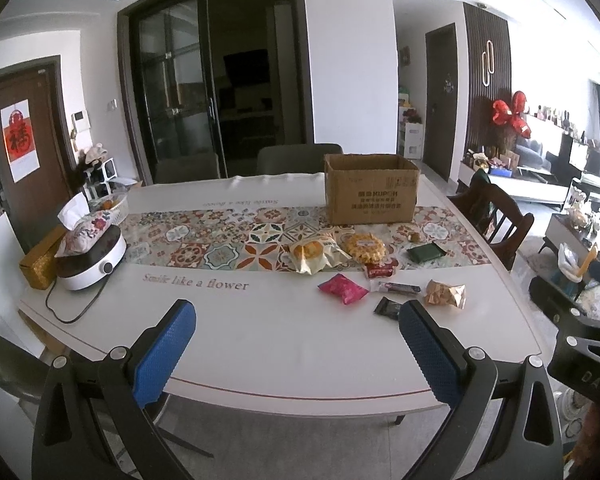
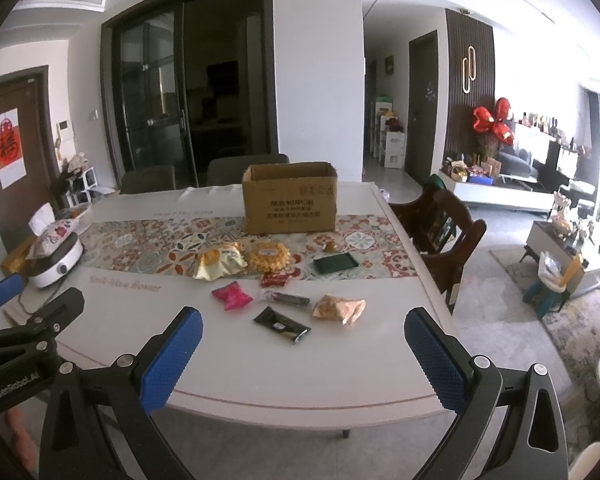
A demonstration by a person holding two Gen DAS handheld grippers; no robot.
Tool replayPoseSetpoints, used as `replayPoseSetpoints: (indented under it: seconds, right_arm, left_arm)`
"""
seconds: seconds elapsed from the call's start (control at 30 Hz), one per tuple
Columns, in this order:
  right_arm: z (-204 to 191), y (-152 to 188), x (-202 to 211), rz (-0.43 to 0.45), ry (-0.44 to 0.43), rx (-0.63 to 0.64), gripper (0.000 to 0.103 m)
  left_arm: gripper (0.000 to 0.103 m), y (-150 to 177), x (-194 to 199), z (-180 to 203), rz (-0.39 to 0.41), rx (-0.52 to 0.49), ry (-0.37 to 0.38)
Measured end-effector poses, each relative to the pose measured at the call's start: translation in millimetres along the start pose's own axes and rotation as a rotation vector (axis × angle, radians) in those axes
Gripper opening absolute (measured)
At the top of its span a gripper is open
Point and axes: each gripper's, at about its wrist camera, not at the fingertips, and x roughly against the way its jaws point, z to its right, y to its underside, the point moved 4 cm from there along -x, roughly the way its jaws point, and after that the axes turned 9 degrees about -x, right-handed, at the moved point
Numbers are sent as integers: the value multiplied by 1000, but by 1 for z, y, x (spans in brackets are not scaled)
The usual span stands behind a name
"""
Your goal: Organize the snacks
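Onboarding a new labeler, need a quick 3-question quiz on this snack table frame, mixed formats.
1. True or false: the cardboard box stands open-topped on the patterned runner.
2. Multiple choice: the snack nearest the right gripper is A) the pink packet, B) the black wrapper, C) the green packet.
3. Fill in: both grippers, the left gripper included, are ____ and hold nothing.

Key: 1 true; 2 B; 3 open.
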Motion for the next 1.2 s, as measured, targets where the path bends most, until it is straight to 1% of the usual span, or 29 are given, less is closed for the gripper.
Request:
replayPoseSetpoints:
  seconds: [0.07,0.17,0.33,0.43,0.5,0.63,0.73,0.8,0.87,1.03,1.1,1.2]
  right_arm:
    - [-1,-5,-7,34,15,50,102]
    - [0,-5,-19,35,-1,87,102]
    - [5,-2,-52,-7,-50,111,102]
    - [11,2,-76,-67,-68,91,102]
    - [13,6,-88,-90,-64,90,102]
    - [13,7,-113,-123,-46,67,102]
    - [11,5,-132,-135,-11,40,102]
    - [10,3,-148,-146,33,15,102]
    - [9,1,-161,-158,72,-16,102]
    - [9,7,-182,-198,163,-71,102]
    - [10,10,-189,-228,186,-76,102]
    - [11,12,-200,-260,200,-74,102]
  left_arm:
    - [103,-2,-9,3,-8,-1,-8]
    - [103,-4,-24,9,-31,-1,3]
    - [102,-4,-47,26,-65,-10,4]
    - [101,-4,-61,30,-87,-15,10]
    - [100,-7,-72,32,-99,-28,15]
    - [98,-16,-103,32,-115,-65,49]
    - [96,-27,-133,32,-116,-113,86]
    - [92,-34,-152,31,-119,-140,121]
    - [92,-39,-170,32,-124,-174,163]
    - [89,-39,-208,41,-184,-226,256]
    - [87,-37,-220,44,-214,-235,281]
    - [85,-36,-235,48,-236,-236,286]
